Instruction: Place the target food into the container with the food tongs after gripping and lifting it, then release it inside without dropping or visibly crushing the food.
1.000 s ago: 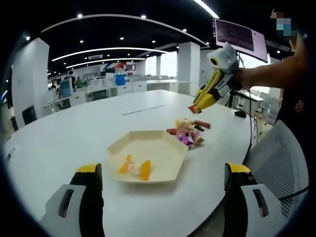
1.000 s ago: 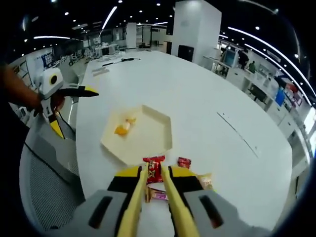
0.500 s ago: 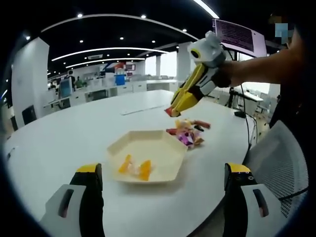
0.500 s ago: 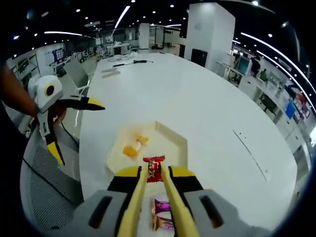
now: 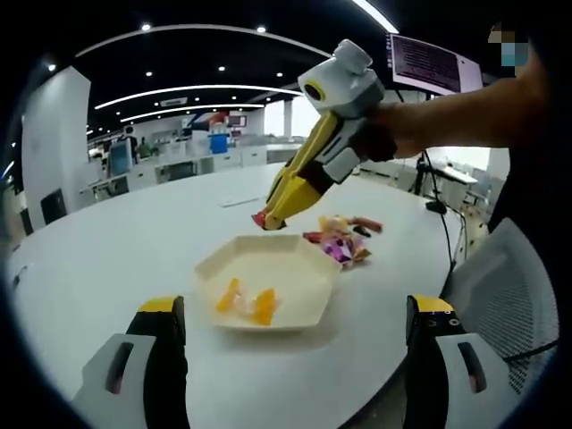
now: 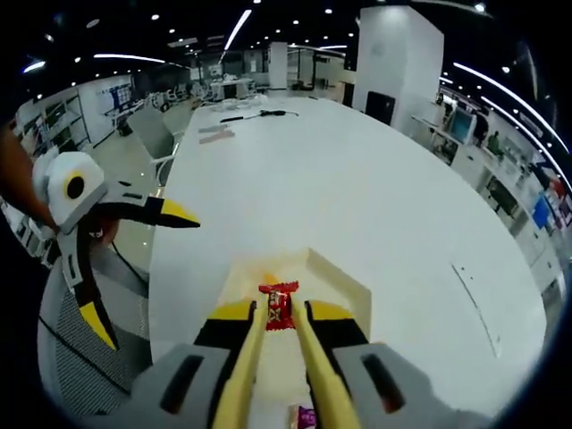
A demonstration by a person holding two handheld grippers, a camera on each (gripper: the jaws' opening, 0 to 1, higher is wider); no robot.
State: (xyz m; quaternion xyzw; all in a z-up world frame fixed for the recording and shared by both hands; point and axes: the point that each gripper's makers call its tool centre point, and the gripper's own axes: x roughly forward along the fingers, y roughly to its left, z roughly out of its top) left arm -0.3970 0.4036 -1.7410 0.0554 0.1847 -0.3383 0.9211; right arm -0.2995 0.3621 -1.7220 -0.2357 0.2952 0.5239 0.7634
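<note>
A red wrapped candy (image 6: 278,306) is pinched between the yellow tips of my right gripper (image 6: 278,315), which is shut on it. In the left gripper view the right gripper (image 5: 265,220) comes in from the upper right and holds the red candy (image 5: 260,219) just above the far rim of the cream hexagonal tray (image 5: 295,259). Orange candies (image 5: 246,302) lie in the tray. A pile of wrapped sweets (image 5: 340,239) lies on the table beside the tray. My left gripper (image 5: 296,308) stands wide open in front of the tray (image 6: 344,275) with nothing between its jaws, and appears as the left gripper (image 6: 141,273) at the table's edge.
The white oval table (image 5: 116,241) stretches far behind the tray. A grey mesh chair (image 5: 509,286) stands at the table's near edge, seen also as the chair (image 6: 76,357). A flat strip (image 5: 259,197) lies on the far tabletop. A person's arm (image 5: 456,112) carries the right gripper.
My right gripper has carried the red candy from over the sweet pile to above the tray's rim and lowered it. The left gripper has stayed still and open.
</note>
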